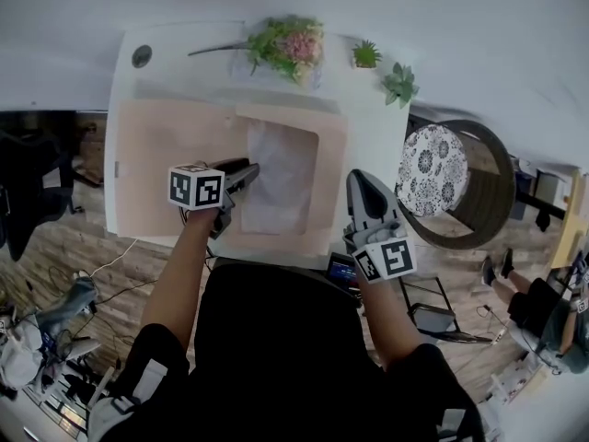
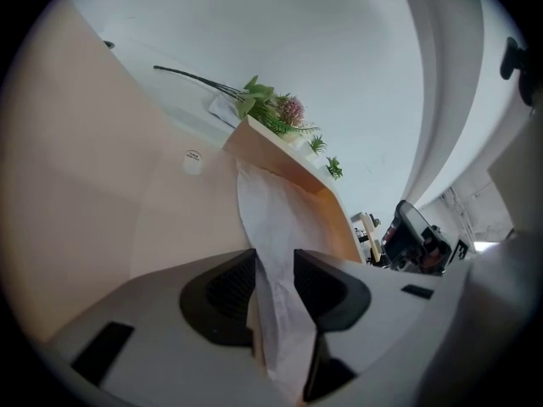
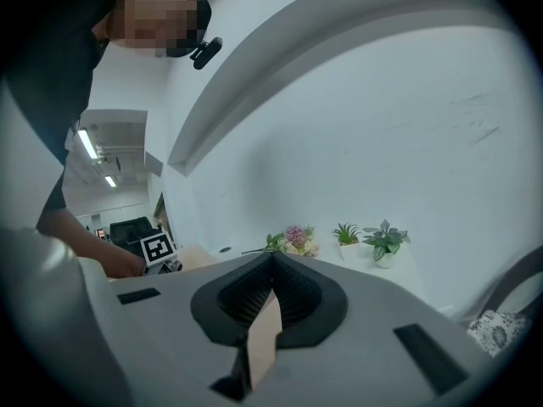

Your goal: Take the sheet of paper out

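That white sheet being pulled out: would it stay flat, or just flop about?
Probably floppy: the white sheet creases and curves where the left gripper pinches it, like thin tissue. It likely weighs almost nothing. It might tear if tugged hard, since its far end runs under the beige cardboard cover, whose edge the right gripper clamps.

Both hand-held grippers (image 1: pixel 248 169) (image 1: pixel 360 180) clamped closed

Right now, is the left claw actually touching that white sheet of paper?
Touching. The left gripper view shows the left gripper with its two jaws closed on the sheet of paper, which runs up from between them.
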Tool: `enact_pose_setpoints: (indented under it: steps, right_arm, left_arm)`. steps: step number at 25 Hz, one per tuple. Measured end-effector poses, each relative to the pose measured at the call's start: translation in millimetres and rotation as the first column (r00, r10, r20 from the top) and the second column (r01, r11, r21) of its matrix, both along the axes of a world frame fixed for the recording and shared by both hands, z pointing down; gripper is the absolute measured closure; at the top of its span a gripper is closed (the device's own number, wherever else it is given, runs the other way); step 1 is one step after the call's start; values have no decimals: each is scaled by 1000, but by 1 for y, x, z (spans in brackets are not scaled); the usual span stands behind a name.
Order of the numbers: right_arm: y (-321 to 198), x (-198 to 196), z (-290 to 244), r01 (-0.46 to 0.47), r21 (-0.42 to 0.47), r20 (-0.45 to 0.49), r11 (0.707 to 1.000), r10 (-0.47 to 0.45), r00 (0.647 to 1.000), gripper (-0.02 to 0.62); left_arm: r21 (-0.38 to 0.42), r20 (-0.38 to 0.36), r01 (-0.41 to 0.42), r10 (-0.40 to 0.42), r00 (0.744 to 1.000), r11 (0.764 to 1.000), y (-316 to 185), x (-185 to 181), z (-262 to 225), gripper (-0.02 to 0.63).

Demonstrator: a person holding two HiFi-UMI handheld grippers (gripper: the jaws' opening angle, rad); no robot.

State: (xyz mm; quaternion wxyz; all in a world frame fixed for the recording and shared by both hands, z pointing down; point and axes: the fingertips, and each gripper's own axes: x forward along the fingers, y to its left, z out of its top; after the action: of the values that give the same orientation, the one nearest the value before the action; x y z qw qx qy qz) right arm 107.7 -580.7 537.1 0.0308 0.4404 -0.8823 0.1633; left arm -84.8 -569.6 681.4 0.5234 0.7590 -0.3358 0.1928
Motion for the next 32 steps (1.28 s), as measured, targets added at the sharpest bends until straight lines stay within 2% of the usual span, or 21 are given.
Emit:
enact_pose_setpoints:
  steps: [5, 9, 14, 19, 23, 26, 32]
  right_arm:
    - [-4, 3, 3, -1, -7, 5, 1000, 1, 1000, 584]
    - [-4, 1, 4, 6, -8, 11, 1000, -5, 1000, 584]
    - [-3, 0, 7, 10, -15, 17, 1000, -10, 1000, 584]
    - [0, 1, 3, 6, -9, 16, 1000, -6, 1000, 584]
    - [2, 7, -4, 0, 9, 12, 1000, 0, 1000, 584]
    - [1, 9, -12, -3, 34, 19, 999, 2, 1000, 584]
    - [19, 1, -29, 22, 75, 36, 997, -24, 999, 584]
  left_arm:
    - [-5, 46, -4, 4, 999, 1000, -2, -2, 4, 497]
    - [6, 127, -24, 24, 992, 1000, -3, -7, 9, 573]
    - [9, 151, -25, 23, 988, 1000, -4, -7, 11, 591]
    - [4, 155, -18, 18, 988, 1000, -2, -8, 11, 601]
    - [-6, 106, 4, -4, 994, 1000, 6, -11, 1, 603]
    - [31, 92, 47, -49, 995, 998, 5, -25, -15, 603]
    - [117, 120, 110, -124, 985, 987, 17, -63, -53, 604]
